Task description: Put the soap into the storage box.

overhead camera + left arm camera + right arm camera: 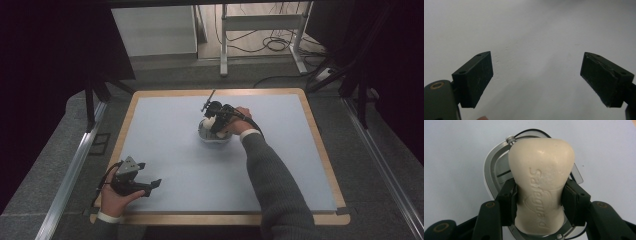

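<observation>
Big pale mat (pixel 165 150) covers the table. Near its middle, toward the far edge, a soap dish (pixel 489 170) sits half hidden under the cream soap bar (pixel 541 177), pinched by the right gripper (pixel 539 203). The left gripper (pixel 536 77) rests spread wide by the near left corner.

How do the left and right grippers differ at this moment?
The left gripper stands open with nothing between its jaws; the right gripper is shut on the soap. The left sits near the table's front edge; the right hangs over the soap dish mid-table. Both have black jaws.
</observation>
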The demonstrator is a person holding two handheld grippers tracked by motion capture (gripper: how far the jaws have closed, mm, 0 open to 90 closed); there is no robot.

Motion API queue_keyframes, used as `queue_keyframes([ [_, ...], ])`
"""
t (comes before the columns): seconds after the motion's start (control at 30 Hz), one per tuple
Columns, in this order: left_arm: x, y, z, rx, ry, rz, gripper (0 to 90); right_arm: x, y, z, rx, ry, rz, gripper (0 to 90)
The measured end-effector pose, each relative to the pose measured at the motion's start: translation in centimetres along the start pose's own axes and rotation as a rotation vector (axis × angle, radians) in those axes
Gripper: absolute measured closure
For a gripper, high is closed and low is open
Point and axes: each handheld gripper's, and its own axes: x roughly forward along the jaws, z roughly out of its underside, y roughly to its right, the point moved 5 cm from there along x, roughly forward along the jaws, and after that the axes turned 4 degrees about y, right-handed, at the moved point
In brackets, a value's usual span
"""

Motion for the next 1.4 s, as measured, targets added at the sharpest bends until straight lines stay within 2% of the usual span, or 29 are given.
queue_keyframes([
  [0.4,0.0,0.0,0.0,0.001,0.001,0.000,11.6,0.5,-0.4,-0.1,-0.008,0.028,0.013,47.4],
  [0.43,0.0,0.0,0.0,0.001,0.001,0.000,11.6,0.6,-0.3,-0.1,-0.021,0.034,0.015,47.1],
  [0.63,0.0,0.0,0.0,0.002,0.000,-0.001,11.6,1.0,-0.6,-0.1,-0.008,0.024,0.017,44.7],
  [0.77,0.0,0.0,0.0,0.001,0.001,-0.001,11.6,0.8,-0.4,-0.2,0.009,0.044,0.024,44.6],
  [0.9,0.0,0.0,0.0,0.000,0.001,0.000,11.6,0.0,-0.1,-0.2,0.033,0.078,0.024,43.3],
  [1.13,0.0,0.1,0.0,0.003,-0.001,0.000,11.6,-2.2,0.3,0.1,0.091,0.153,0.052,39.6],
  [1.4,0.0,0.1,-0.1,0.004,0.002,0.000,11.6,-4.3,0.5,2.0,0.146,0.211,0.059,36.1],
])
